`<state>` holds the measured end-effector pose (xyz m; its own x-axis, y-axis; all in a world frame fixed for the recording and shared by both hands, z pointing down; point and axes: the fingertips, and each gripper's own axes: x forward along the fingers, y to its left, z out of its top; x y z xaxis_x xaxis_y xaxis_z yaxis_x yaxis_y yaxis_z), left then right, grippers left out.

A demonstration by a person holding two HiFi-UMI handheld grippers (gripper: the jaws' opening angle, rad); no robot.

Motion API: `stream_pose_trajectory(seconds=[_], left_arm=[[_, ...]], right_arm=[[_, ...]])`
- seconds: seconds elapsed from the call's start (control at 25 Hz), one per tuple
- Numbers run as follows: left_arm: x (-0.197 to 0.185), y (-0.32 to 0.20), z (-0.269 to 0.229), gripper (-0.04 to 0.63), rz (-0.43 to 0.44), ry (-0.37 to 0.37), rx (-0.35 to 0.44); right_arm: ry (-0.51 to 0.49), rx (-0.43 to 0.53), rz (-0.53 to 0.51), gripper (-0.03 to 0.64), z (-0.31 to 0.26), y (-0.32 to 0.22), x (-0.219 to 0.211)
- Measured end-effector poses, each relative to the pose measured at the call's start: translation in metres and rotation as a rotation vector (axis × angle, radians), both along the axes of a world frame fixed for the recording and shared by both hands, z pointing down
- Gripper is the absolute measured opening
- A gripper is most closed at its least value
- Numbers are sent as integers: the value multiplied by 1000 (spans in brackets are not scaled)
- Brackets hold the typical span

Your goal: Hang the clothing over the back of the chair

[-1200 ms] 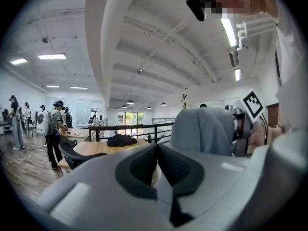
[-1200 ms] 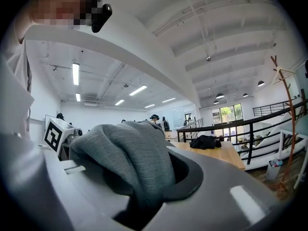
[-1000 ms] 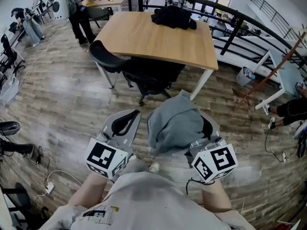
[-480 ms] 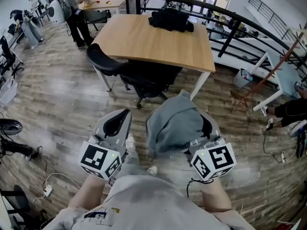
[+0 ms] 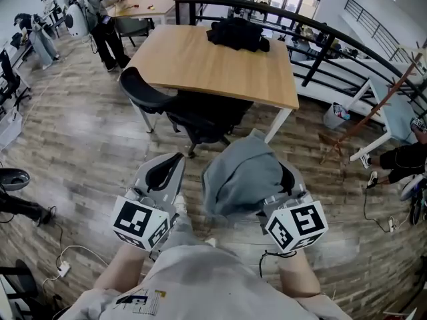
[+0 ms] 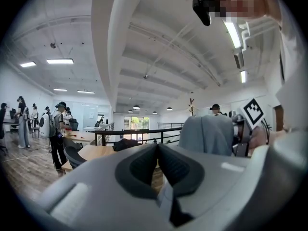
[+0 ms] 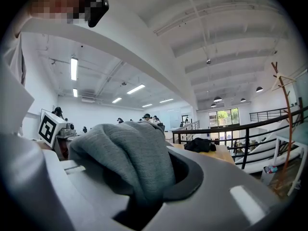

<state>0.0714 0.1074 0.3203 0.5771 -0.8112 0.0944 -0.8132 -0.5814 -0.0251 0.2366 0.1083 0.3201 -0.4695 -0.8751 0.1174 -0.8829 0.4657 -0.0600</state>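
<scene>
A grey sweatshirt hangs bunched from my right gripper, whose jaws are shut on its cloth. In the right gripper view the grey sweatshirt fills the gap between the jaws. My left gripper is level beside it on the left, shut, and holds nothing; its pads meet at the tip. The black office chair stands ahead of both grippers, pushed against the wooden table, its curved back to the left.
A black garment lies on the far side of the table. A black railing runs behind it. A wooden coat stand is at the right. People stand at the far left. Cables lie on the floor at the lower left.
Both grippers have shifted a little across the floor, and the left one sits slightly further left in the head view. The sweatshirt stays clamped in the right jaws.
</scene>
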Motion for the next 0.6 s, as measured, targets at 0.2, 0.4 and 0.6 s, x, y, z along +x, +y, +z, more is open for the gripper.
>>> stream_pose_trajectory(seconds=[0.2, 0.4, 0.6], left_arm=[[-8, -25, -1, 1, 3, -9, -9], [-17, -60, 4, 1, 15, -18, -19], [-28, -109, -1, 2, 35, -5, -20]], right_arm=[[-6, -7, 1, 87, -3, -26, -7], [7, -15, 18, 87, -3, -57, -14], [21, -12, 44, 87, -10, -101, -24]])
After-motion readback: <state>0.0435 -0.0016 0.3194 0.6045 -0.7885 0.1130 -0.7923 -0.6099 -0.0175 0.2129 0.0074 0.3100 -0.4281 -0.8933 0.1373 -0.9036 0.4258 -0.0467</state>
